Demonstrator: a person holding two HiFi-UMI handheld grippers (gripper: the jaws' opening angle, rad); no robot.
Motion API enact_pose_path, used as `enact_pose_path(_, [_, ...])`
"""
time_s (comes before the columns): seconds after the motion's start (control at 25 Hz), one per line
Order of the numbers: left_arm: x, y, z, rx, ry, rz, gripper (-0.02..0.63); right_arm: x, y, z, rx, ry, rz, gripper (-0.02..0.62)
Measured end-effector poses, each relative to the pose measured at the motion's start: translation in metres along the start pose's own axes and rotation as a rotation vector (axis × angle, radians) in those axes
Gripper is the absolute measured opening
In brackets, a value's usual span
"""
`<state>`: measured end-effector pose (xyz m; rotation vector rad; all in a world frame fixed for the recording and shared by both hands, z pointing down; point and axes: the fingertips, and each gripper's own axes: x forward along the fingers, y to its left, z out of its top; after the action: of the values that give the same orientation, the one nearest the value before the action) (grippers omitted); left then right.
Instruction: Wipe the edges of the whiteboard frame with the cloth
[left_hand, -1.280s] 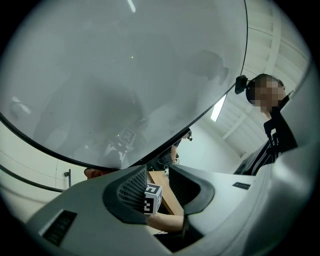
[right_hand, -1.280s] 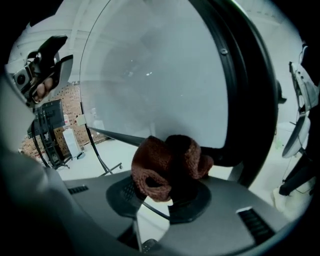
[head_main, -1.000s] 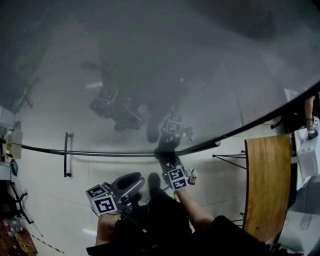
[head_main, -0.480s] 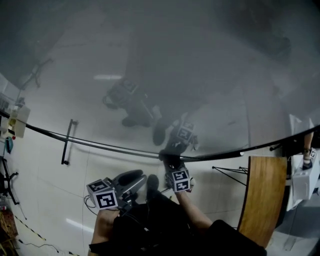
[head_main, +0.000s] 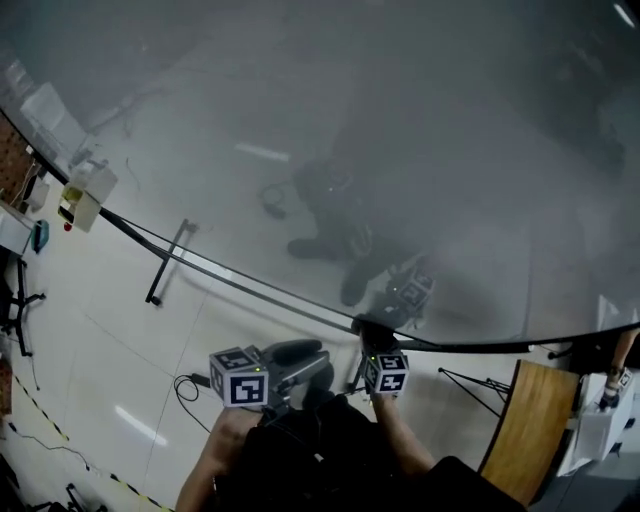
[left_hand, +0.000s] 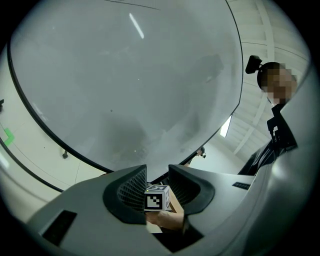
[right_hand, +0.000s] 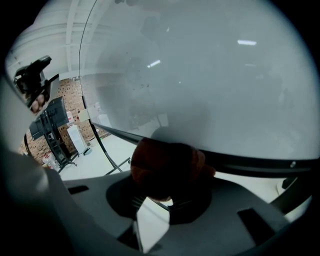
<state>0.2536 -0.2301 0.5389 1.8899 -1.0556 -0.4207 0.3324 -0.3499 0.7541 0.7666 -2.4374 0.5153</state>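
Directly ahead of the right gripper (right_hand: 165, 196), clamped in its clenched jaws, the dark reddish-brown cloth (right_hand: 167, 167) lies against the black lower edge of the whiteboard frame (right_hand: 250, 162). The edge's long axis runs crosswise to the jaws. The left gripper (left_hand: 157, 176) hangs behind, farther from the frame, jaws apart and empty. No legible writing shows, only square markers (head_main: 386, 372).

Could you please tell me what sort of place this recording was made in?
Probably a workshop or lab hall rather than an office: a large whiteboard on a stand over a pale tiled floor, a brick wall with dark equipment racks before it, and loose cables on the floor.
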Motion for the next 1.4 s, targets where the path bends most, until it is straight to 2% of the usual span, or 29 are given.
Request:
enact_pose_path(0.32, [-0.064, 0.043, 0.030, -0.033, -0.059, 0.016, 0.132, 0.044, 0.053, 0.008, -0.021, 0.028, 0.011, 0.103])
enact_pose_path(1.4, [-0.195, 0.095, 0.065, -0.051, -0.161, 0.046, 0.132, 0.108, 0.153, 0.031, 0.001, 0.069, 0.011, 0.103])
